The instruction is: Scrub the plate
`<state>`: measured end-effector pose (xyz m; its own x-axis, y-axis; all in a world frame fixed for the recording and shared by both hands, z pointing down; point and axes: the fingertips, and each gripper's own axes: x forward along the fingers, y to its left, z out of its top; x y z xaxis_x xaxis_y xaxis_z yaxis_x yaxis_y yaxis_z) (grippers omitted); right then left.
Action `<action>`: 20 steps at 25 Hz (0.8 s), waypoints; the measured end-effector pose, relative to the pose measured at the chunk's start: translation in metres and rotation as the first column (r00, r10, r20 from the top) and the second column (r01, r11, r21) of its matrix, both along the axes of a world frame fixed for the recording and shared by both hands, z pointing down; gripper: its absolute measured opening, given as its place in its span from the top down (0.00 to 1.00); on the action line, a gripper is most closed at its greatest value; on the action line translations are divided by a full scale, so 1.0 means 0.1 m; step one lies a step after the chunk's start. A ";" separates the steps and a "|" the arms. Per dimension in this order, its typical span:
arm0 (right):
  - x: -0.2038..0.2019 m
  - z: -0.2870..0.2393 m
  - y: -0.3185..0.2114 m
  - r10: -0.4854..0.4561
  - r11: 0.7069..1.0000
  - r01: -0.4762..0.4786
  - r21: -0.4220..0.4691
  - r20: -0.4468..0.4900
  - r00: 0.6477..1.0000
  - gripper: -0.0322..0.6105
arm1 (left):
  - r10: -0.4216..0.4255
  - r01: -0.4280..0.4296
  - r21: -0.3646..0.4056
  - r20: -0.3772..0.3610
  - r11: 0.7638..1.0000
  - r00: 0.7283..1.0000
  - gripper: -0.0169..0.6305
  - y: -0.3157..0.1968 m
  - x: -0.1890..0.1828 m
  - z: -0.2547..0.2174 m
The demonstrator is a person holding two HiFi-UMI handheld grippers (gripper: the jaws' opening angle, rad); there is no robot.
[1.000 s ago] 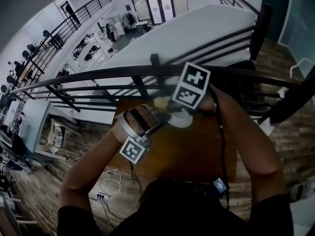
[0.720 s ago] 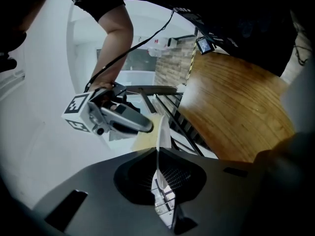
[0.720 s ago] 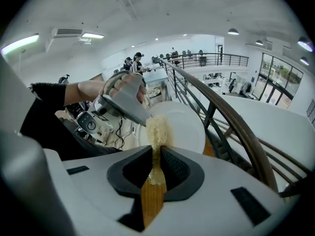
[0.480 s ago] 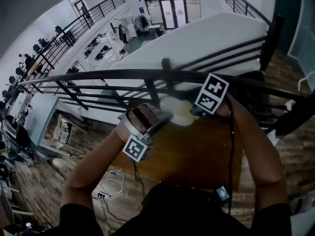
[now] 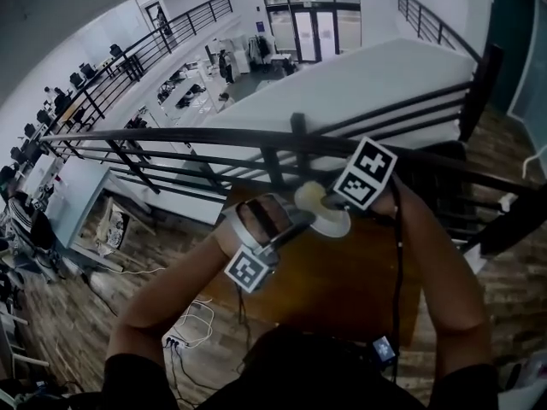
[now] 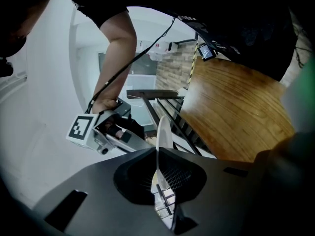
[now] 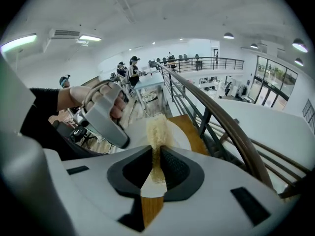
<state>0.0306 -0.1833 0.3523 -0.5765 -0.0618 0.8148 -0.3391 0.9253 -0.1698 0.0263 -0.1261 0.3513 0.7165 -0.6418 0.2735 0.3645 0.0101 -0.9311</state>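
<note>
A white plate (image 5: pixel 335 222) is held over the brown wooden table (image 5: pixel 342 276). My left gripper (image 5: pixel 295 222) is shut on its rim; in the left gripper view the plate (image 6: pixel 164 129) stands edge-on between the jaws of the left gripper (image 6: pixel 160 156). My right gripper (image 5: pixel 323 200), under its marker cube, is shut on a pale yellow scrub pad (image 5: pixel 308 196). In the right gripper view the scrub pad (image 7: pixel 157 129) sticks out between the jaws of the right gripper (image 7: pixel 156 166) and lies against the plate (image 7: pixel 179 139). A hand holds the left gripper (image 7: pixel 104 118) beside it.
A black metal railing (image 5: pixel 214 135) runs just past the table's far edge, with a drop to a lower floor behind it. The railing (image 7: pixel 221 127) passes close on the right in the right gripper view. White cables (image 5: pixel 190 331) lie on the wooden floor to the left.
The right gripper with the pad has shifted to the right across the plate. The left gripper keeps its hold on the plate's rim. The head view has tilted a little.
</note>
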 end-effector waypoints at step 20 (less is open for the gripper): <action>0.53 0.25 -0.23 0.108 0.994 -0.108 -0.032 0.002 0.994 0.87 | -0.020 0.021 0.024 -0.030 1.000 0.999 0.94 -0.06 -0.10 -0.23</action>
